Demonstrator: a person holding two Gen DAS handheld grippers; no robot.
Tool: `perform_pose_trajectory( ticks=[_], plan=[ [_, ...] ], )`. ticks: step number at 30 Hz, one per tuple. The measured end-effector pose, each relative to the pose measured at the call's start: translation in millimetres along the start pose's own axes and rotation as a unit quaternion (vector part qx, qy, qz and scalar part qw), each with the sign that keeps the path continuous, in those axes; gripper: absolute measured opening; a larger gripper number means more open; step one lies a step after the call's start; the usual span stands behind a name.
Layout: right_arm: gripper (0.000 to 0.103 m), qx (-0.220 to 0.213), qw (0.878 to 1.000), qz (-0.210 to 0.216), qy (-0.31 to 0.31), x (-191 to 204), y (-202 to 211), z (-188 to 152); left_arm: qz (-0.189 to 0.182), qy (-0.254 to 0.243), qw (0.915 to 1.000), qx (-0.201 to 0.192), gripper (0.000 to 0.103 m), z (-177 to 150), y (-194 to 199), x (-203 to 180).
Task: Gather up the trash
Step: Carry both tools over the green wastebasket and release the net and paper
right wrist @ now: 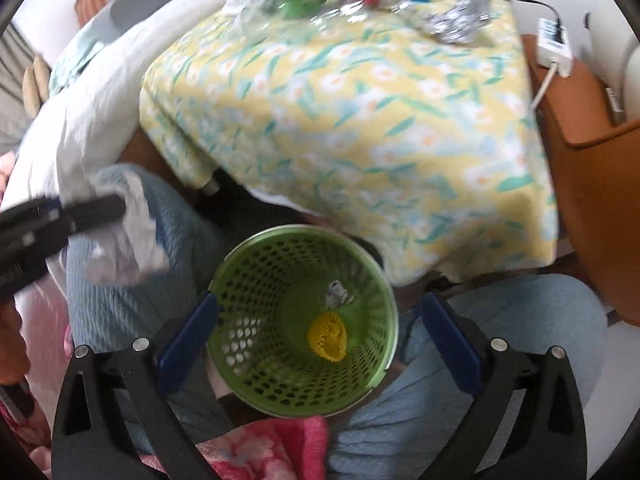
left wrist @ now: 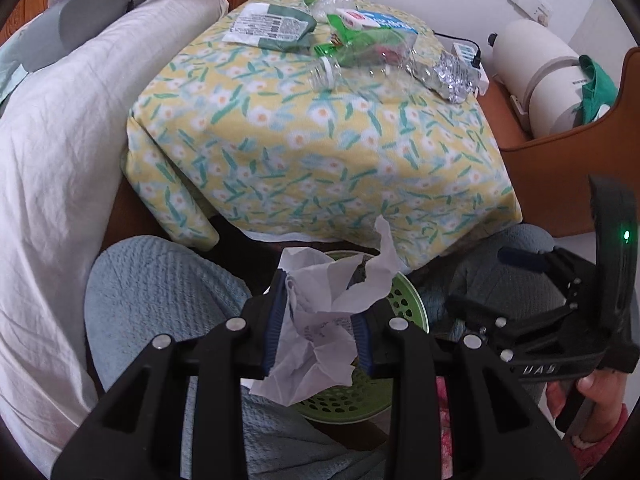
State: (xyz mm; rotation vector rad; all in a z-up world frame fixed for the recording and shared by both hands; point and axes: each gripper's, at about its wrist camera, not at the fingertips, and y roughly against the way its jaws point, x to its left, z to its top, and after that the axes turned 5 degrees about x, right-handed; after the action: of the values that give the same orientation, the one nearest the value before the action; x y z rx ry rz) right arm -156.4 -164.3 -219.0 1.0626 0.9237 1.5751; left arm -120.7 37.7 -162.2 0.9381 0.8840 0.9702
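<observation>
The left tongs [left wrist: 320,332] clench crumpled paper [left wrist: 320,320] above the green basket's rim [right wrist: 256,248]; the right tongs [right wrist: 320,336] gape empty over its mouth. Tabletop [left wrist: 320,152] trash is blurred.

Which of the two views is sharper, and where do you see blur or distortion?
Left wrist view: sharp; the crumpled white paper and flowered yellow tablecloth are crisp, though edges bend from the fisheye. Right wrist view: motion-blurred on the tablecloth; the perforated green plastic bin is clearer.
</observation>
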Motion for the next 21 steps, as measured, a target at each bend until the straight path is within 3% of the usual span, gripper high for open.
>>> perform_pose_trajectory(
  ticks=[6, 7, 9, 12, 21],
  plan=[
    [0.100, -0.001, 1.000, -0.014, -0.025, -20.2, -4.5, 3.1, -0.001, -0.022, 0.9997, 0.010, 0.034, -4.9, -7.4, -13.0],
    [0.100, -0.002, 1.000, -0.015, -0.026, -19.4, -6.9, 3.6, -0.001, -0.026, 0.9996, 0.011, 0.043, -5.7, -8.2, -14.6],
    [0.100, -0.004, 0.999, -0.017, -0.029, -24.1, -4.8, 3.5, 0.002, -0.027, 0.9996, 0.009, 0.073, -6.9, -8.2, -16.2],
    [0.100, -0.005, 0.999, -0.019, -0.032, -26.1, -4.4, 2.9, 0.008, -0.029, 0.9995, -0.002, 0.087, -7.5, -4.7, -17.2],
    [0.100, 0.000, 0.999, -0.018, -0.033, -27.9, -6.6, 1.5, 0.008, -0.029, 0.9995, -0.008, 0.091, -5.5, -0.5, -15.8]
  ],
)
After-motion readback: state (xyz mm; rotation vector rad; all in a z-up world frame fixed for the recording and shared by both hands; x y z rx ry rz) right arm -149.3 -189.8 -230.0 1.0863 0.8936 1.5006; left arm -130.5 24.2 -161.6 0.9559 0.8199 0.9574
